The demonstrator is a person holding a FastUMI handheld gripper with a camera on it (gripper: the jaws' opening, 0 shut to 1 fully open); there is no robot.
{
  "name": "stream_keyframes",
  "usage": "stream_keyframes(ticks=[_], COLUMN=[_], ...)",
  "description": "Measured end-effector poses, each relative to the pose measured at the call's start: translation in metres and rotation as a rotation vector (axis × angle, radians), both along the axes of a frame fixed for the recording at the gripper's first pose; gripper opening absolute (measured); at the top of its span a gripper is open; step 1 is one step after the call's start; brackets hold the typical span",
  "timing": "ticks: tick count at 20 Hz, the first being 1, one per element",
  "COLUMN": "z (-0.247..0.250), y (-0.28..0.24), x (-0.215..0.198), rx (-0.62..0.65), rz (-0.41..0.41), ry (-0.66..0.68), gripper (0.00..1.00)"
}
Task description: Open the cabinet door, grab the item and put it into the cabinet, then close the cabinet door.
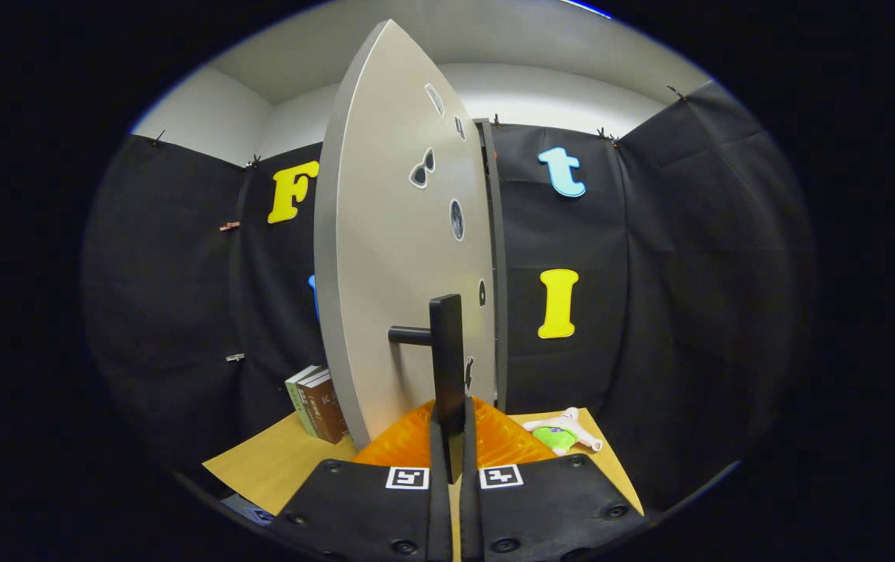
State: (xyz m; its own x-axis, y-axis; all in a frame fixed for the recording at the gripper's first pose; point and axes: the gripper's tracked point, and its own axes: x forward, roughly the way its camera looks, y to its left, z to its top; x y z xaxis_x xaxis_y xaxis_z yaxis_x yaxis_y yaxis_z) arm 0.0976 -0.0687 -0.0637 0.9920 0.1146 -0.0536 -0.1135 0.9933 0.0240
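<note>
The gripper (447,425) is clamped on the black handle (446,351) of the open cabinet door (393,257), and the plush toy (565,432) lies on the table (276,460) just right of the fingers, so a crooked pull may let the handle slip out.

Two books (315,403) are seen standing upright side by side on the wooden tabletop (276,464), leaned a little against each other, close to the black cloth wall (174,312). Two small clips (229,226) are pinned to the cloth, one above the other. A pale wall (205,113) is seen above the cloth
</note>
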Motion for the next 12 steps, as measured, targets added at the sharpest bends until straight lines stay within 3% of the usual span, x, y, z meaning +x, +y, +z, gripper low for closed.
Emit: stream_keyframes(ticks=[12], z=[0.001], y=[-0.015], x=[-0.001], rx=[0.012], rz=[-0.048], ry=[-0.009], gripper=[0.08])
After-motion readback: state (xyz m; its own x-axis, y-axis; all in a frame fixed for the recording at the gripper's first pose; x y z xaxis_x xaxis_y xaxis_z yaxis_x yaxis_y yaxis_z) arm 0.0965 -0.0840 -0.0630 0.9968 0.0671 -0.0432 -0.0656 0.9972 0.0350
